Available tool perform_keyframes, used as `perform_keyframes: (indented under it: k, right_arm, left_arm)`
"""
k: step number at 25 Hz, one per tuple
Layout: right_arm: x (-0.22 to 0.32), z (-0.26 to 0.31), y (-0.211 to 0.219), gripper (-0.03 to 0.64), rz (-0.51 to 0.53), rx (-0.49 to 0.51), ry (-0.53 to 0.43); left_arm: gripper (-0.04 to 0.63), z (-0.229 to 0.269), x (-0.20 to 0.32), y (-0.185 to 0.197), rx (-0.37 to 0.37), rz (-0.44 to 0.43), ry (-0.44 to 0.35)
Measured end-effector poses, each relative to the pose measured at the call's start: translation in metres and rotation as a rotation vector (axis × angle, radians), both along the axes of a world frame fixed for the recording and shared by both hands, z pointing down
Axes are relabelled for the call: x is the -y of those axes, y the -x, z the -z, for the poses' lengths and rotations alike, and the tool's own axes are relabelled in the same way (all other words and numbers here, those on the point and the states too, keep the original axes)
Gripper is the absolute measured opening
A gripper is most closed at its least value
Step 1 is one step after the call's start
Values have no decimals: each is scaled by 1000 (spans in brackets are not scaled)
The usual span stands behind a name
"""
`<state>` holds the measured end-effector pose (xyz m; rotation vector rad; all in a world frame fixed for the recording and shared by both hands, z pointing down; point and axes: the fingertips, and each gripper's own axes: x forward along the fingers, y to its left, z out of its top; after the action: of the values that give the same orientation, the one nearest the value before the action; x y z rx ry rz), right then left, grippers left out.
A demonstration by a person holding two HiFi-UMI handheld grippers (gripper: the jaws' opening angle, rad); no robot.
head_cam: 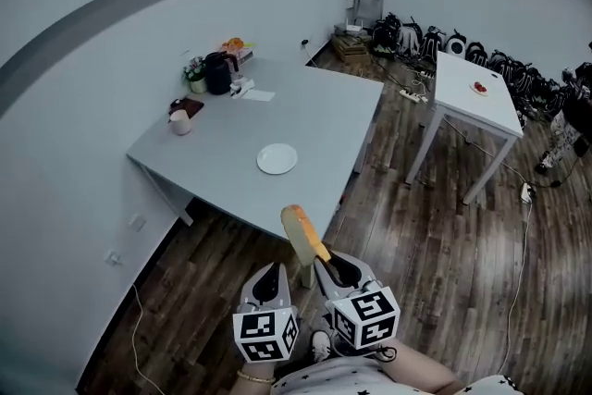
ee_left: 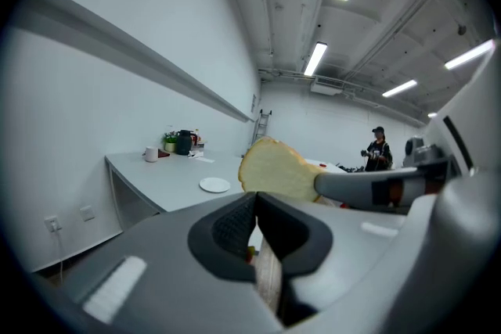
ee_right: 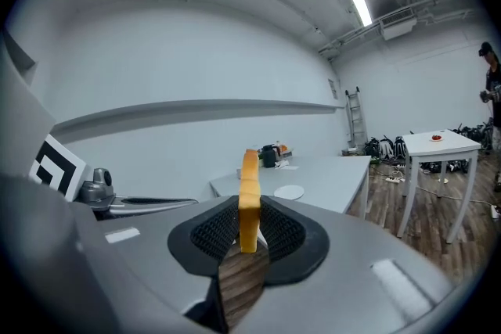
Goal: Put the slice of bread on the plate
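**bread's in the claw, plate's across the counter: how i'd finish the carry**

the right claw (ee_right: pixel 249 235) is closed partway, pads pinching the lower edge of a pale, orange-crusted slice of bread (ee_right: pixel 249 192). the slice stands on edge and sticks up and forward out of the jaws. the left claw (ee_left: pixel 254 227) has its jaws together with nothing in them, riding just left of the right one.

from the head view, both claws hang over the dark wood floor, short of the near corner of the big pale grey counter (head_cam: pixel 314 116). the small round white plate (head_cam: pixel 277 159) sits on that counter near its near edge, well apart from the black jug (head_cam: pixel 218 72) and white mug (head_cam: pixel 180 122) at the far left. so my read is that this is the carry step and the placing isn't started.

what i'd do:
- hold the same squeeze. only the bottom of the slice is pinched, and soft bread will probably sag or tear if you clamp harder or swing it around.
- come in over the near edge of the counter with the slice clear of it.
- stop above the plate, roll the wrist so the flat face points down, and get low before letting go, otherwise it can land on edge and tip off the rim.
- keep the left claw off to the side, it's not needed here.
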<state>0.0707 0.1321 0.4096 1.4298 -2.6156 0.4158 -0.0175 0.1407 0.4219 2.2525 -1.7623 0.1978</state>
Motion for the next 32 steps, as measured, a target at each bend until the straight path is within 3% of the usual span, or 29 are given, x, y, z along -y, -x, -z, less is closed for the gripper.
perform_keyframes:
  k: [8, 16, 25, 32]
  right_arm:
    - [74, -18, -7, 80, 51, -7, 44]
    - [145, -36, 3, 80, 38, 3, 92]
    - [246, -58, 31, 81, -13, -19, 143]
    - [333, -92, 72, 81, -46, -27, 235]
  left_arm:
    - [9, -15, 62, -3, 5, 61, 44]
    - [8, -28, 130, 19, 23, 81, 78]
    - [8, -35, 238, 50, 31, 27, 87]
    - [9, -55, 322, 83, 46, -13, 102]
